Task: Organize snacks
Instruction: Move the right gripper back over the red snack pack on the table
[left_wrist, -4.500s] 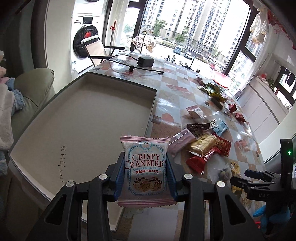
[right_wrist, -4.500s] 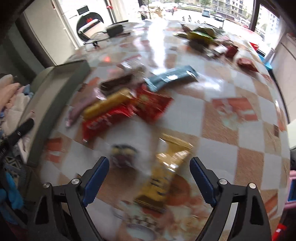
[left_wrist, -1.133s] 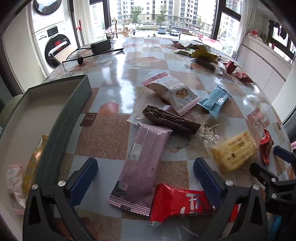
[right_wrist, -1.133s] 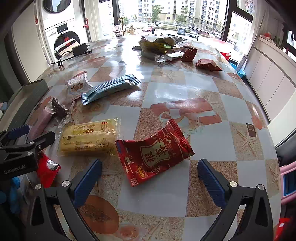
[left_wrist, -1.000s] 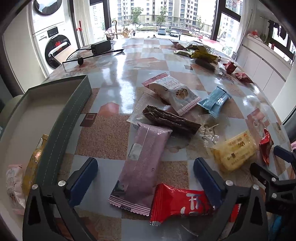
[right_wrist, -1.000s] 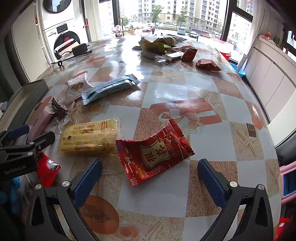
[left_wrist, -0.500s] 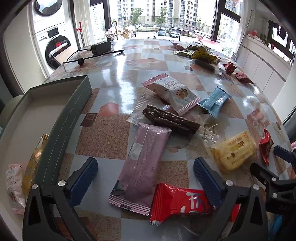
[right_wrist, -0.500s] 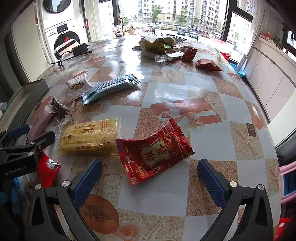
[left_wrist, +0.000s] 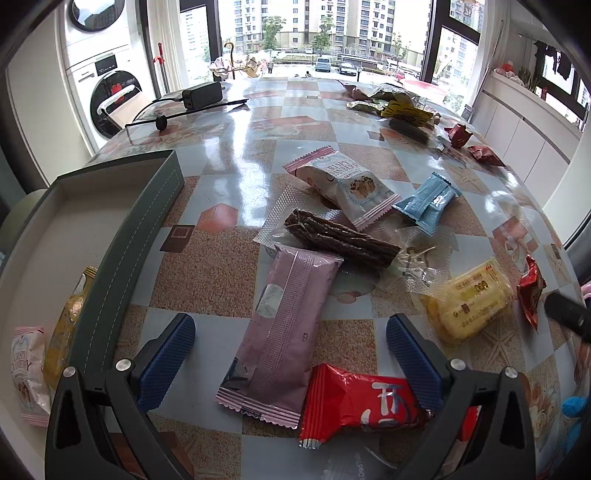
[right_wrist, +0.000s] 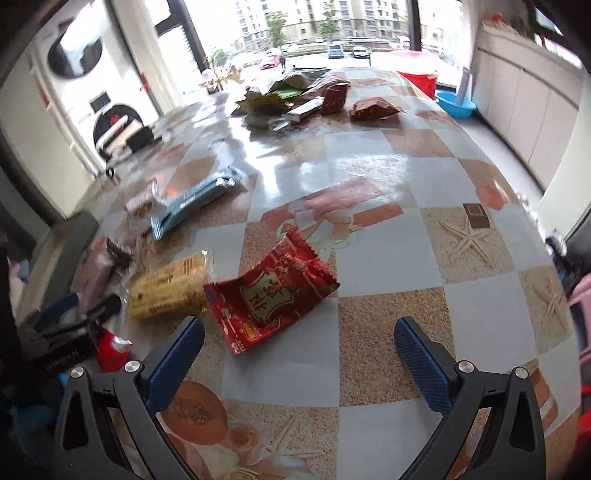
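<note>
Your left claw (left_wrist: 290, 345) gapes empty over the pink bar (left_wrist: 284, 328); the right claw (right_wrist: 297, 345) is wide too, near the red pack (right_wrist: 271, 291). 2 snacks sit in the box (left_wrist: 147, 229); next, pinch the bar.

Residential apartment, laundry-side dining area: stacked washing machines (left_wrist: 99, 85), patterned-cloth table (left_wrist: 229, 155), white cabinets (left_wrist: 517, 125), windows facing high-rise housing blocks (left_wrist: 314, 22).
</note>
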